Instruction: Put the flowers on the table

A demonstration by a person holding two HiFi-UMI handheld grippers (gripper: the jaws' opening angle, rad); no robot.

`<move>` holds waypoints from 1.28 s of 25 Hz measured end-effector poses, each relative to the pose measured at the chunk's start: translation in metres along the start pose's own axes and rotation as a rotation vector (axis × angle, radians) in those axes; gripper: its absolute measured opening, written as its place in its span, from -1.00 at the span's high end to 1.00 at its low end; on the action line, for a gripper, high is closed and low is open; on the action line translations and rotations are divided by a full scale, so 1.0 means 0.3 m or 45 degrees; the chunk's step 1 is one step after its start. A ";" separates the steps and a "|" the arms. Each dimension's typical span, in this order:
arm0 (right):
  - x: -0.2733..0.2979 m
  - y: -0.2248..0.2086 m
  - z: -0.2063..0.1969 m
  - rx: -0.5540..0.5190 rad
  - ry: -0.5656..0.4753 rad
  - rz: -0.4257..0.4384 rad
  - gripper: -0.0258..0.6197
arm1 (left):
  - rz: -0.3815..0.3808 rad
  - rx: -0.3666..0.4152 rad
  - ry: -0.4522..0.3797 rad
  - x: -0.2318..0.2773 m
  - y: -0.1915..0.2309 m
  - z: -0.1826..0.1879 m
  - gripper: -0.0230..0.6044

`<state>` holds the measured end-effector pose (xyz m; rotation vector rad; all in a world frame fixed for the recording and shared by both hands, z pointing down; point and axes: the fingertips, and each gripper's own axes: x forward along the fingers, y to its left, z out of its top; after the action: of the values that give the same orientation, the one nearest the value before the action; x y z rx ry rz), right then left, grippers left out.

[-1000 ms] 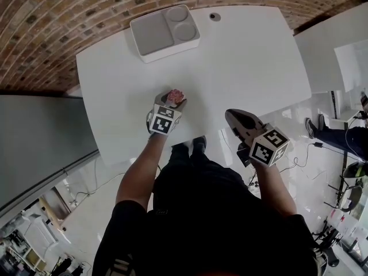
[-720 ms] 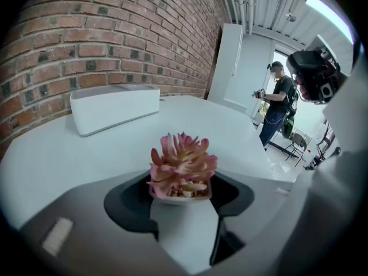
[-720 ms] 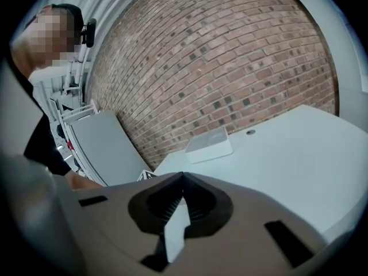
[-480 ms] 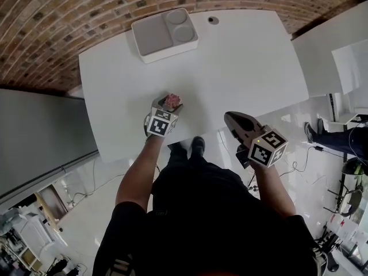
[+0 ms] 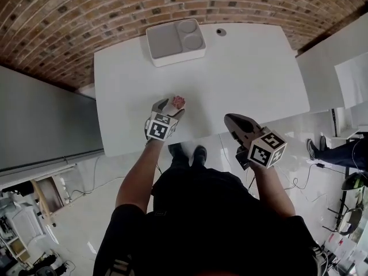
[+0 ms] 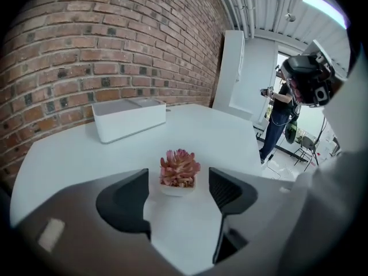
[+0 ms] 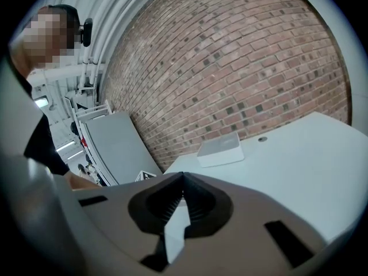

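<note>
A small pink succulent in a white pot (image 5: 179, 101) stands upright on the white table (image 5: 247, 68), close to its near edge. My left gripper (image 5: 171, 106) is at the pot and its jaws are opening. In the left gripper view the plant (image 6: 180, 169) sits between the fingertips of that gripper (image 6: 178, 181), with a gap on each side and neither pad touching it. My right gripper (image 5: 233, 118) hangs off the table's near edge, to the right, above the floor. Its jaws (image 7: 183, 181) are shut with nothing in them.
A white tray (image 5: 175, 39) with two round recesses lies at the table's far side by the brick wall. A cable hole (image 5: 221, 31) is beside it. A grey panel (image 5: 46, 125) stands left of the table. A person (image 6: 282, 119) stands far off to the right.
The left gripper's jaws have spread apart and let go of the pot, which now stands free on the table. The head view has shifted a little. The right gripper has hardly moved.
</note>
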<state>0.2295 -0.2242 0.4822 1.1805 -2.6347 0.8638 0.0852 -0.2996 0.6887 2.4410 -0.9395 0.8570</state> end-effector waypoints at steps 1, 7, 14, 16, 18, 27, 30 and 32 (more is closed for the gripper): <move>-0.003 0.005 0.002 -0.005 -0.005 0.013 0.89 | 0.005 0.006 -0.013 -0.020 -0.003 0.009 -0.08; -0.053 0.031 0.009 -0.016 -0.037 0.081 0.89 | 0.040 0.006 -0.135 -0.183 -0.058 0.112 -0.07; -0.072 0.058 0.062 -0.032 -0.117 0.124 0.89 | 0.042 -0.125 -0.391 -0.419 -0.095 0.319 0.28; -0.067 0.065 0.080 -0.025 -0.145 0.127 0.89 | 0.052 -0.114 -0.428 -0.473 -0.090 0.367 0.45; -0.054 0.072 0.088 -0.016 -0.162 0.128 0.89 | 0.075 -0.092 -0.455 -0.520 -0.079 0.406 0.52; 0.116 0.162 0.152 -0.074 -0.193 0.103 0.89 | 0.146 -0.052 -0.533 -0.749 0.040 0.486 0.76; 0.157 0.196 0.199 -0.131 -0.214 0.088 0.89 | 0.181 -0.056 -0.541 -0.818 0.106 0.484 0.87; 0.167 0.224 0.239 -0.157 -0.247 0.076 0.89 | 0.199 -0.095 -0.539 -0.858 0.152 0.476 0.89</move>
<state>0.1547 -0.2603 0.4094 1.2166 -2.8428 0.6132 -0.0410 -0.2892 0.4190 2.5577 -1.2965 0.3423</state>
